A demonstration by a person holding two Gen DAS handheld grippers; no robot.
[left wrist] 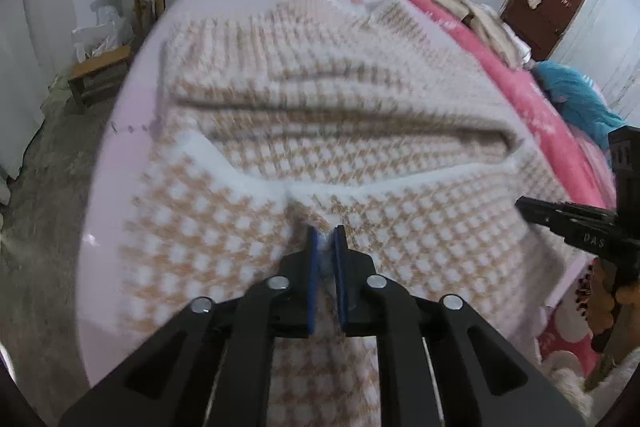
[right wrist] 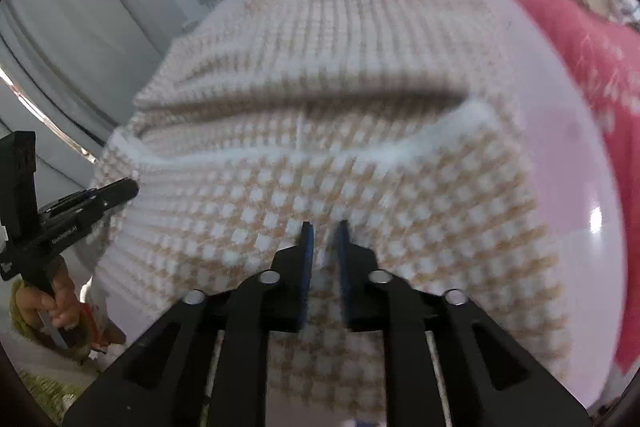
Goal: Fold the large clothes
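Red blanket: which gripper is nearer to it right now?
Right. The right gripper is over the sweater's hem on the side towards the blanket. The left gripper is at the sweater's opposite side, farther from it.

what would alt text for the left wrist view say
The left gripper pinches a fold of a tan-and-white checked sweater spread on a pale pink table. The right gripper reaches in from the right edge.

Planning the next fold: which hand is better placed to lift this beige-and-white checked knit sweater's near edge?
Left, probably: the left tool pinches the puckered beige-and-white checked knit sweater; the right tool stands wider, grip unclear.
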